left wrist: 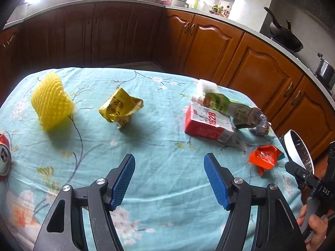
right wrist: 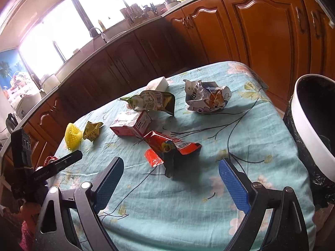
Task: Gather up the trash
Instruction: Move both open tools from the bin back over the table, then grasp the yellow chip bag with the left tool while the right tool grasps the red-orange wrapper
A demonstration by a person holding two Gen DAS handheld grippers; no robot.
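Both grippers stand open and empty: left gripper (left wrist: 169,179), right gripper (right wrist: 170,179). Red carton (left wrist: 208,123), ahead-right of the left gripper: light, fairly stiff; clamp its flat sides. Red wrapper (right wrist: 172,146), just ahead of the right gripper: flimsy, slippery; pinch a raised fold.

a home kitchen: wooden cabinets (left wrist: 211,48), countertop sink faucet (right wrist: 96,31), wok (left wrist: 286,37) on stove

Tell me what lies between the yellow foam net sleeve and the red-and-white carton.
A crumpled yellow foil wrapper sits between the yellow foam net sleeve and the red-and-white carton; the left wrist view shows it.
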